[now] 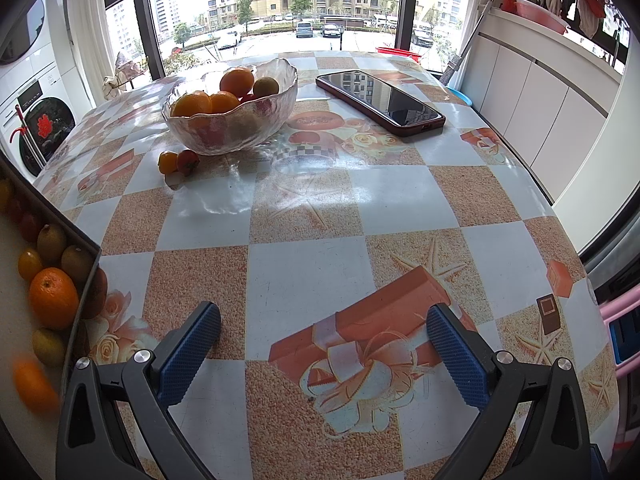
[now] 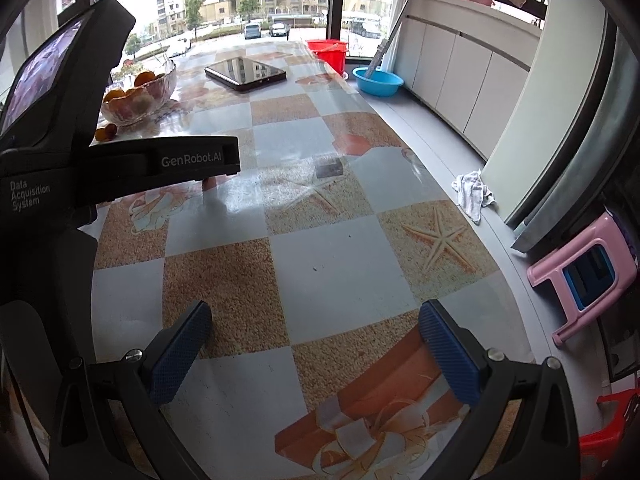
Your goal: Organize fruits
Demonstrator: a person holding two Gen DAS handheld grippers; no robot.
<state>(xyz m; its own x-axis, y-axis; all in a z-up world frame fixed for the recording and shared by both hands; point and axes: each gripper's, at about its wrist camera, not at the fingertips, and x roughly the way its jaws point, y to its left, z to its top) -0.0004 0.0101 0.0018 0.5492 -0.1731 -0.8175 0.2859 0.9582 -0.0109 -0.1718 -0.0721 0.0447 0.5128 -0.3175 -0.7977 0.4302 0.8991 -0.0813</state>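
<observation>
Fruits are found in two containers and loose on the table. A clear glass bowl (image 1: 230, 114) stands toward the far left of the checked tablecloth (image 1: 304, 272); oranges (image 1: 237, 81) are heaped in it together with a brownish-green kiwi (image 1: 265, 87), and reddish pieces are seen dimly through its wall (their kind cannot be told). Just beside the bowl's near side, two small fruits lie touching each other on the cloth: a yellow-orange one (image 1: 168, 161) and a red one (image 1: 188, 161). At the left edge of the left wrist view a dark-rimmed tray (image 1: 82, 280) is seen, pale inside, in which a large orange (image 1: 53, 298), several kiwis (image 1: 51, 242), a small yellow tomato (image 1: 29, 265) and some red fruits are laid; a further orange at its near end is blurred.

A phone (image 1: 380, 102) in a dark red case lies face up to the right of the bowl, well apart from it.

The left gripper (image 1: 323, 354) is held above bare cloth with its blue-padded fingers spread wide and nothing between them. The right gripper (image 2: 314, 354) is likewise spread wide and empty over the near part of the table. In the right wrist view the body of the left device fills the left side, and the bowl is glimpsed beyond it.
</observation>
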